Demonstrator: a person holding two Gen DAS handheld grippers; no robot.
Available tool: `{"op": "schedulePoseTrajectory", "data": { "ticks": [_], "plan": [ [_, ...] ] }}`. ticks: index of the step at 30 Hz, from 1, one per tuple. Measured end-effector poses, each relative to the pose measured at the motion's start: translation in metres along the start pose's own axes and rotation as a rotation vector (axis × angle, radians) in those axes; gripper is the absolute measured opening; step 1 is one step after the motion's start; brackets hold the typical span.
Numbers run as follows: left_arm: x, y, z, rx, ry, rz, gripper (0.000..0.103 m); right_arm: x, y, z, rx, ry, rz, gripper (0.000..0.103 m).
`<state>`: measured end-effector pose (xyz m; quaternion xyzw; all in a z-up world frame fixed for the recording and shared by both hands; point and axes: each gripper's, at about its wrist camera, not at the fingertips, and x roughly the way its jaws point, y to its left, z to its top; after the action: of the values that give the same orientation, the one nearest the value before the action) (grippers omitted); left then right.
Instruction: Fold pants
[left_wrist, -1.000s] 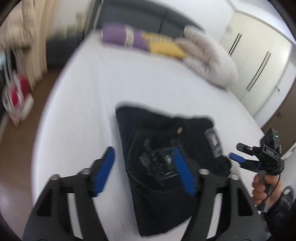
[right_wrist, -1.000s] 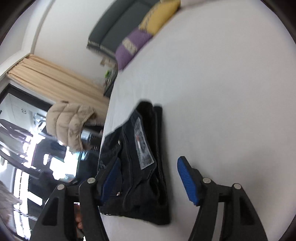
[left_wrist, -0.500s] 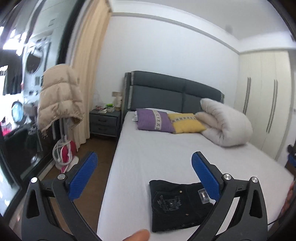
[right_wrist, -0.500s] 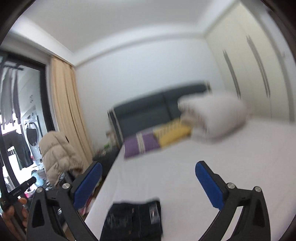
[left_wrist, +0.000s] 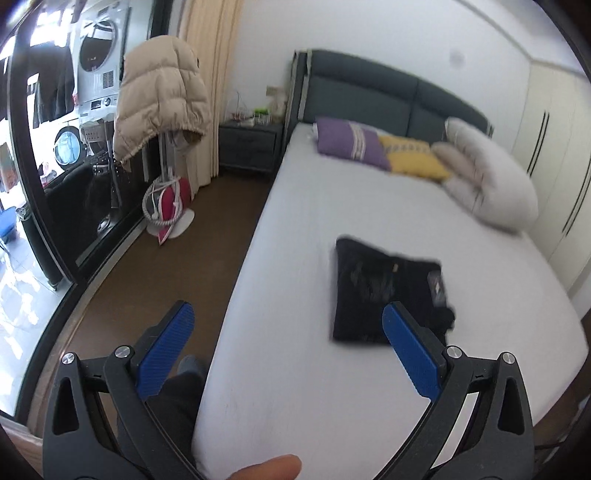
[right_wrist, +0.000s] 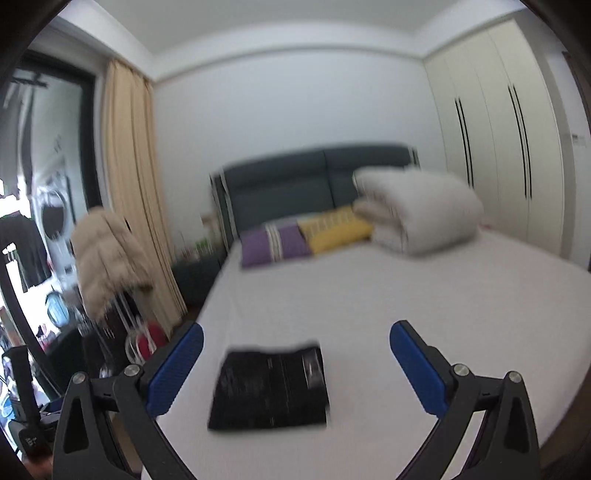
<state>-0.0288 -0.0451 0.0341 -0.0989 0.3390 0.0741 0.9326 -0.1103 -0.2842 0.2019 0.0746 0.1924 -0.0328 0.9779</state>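
Note:
The dark pants (left_wrist: 388, 291) lie folded into a compact rectangle on the white bed (left_wrist: 314, 369), near its foot; they also show in the right wrist view (right_wrist: 271, 387). My left gripper (left_wrist: 286, 345) is open and empty, held back from the bed over its left corner, well apart from the pants. My right gripper (right_wrist: 295, 363) is open and empty, raised and held back from the pants, which lie between its blue pads (right_wrist: 415, 365).
Purple (left_wrist: 349, 142) and yellow (left_wrist: 413, 160) pillows and a rolled white duvet (left_wrist: 487, 188) lie at the headboard. A beige jacket on a stand (left_wrist: 162, 96), a red iron (left_wrist: 170, 206) and brown floor are left of the bed. Wardrobes (right_wrist: 509, 147) stand right.
Both grippers have pulled up and back from the folded pants, from close above them to a wide view of the room. The pants stay folded on the bed.

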Motion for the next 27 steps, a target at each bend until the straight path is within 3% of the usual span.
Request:
{"op": "schedulePoseTrajectory", "data": {
  "ticks": [5, 14, 27],
  "plan": [
    [0.013, -0.009, -0.022, 0.021, -0.005, 0.012, 0.103, 0.017, 0.006, -0.039, -0.032, 0.121, -0.022, 0.103],
    [0.055, -0.022, -0.033, 0.050, 0.049, 0.012, 0.103, 0.027, 0.023, -0.060, -0.118, 0.188, -0.045, 0.103],
    [0.090, -0.040, -0.045, 0.104, 0.101, 0.012, 0.103, 0.043, 0.021, -0.076, -0.127, 0.282, -0.048, 0.103]
  ]
}}
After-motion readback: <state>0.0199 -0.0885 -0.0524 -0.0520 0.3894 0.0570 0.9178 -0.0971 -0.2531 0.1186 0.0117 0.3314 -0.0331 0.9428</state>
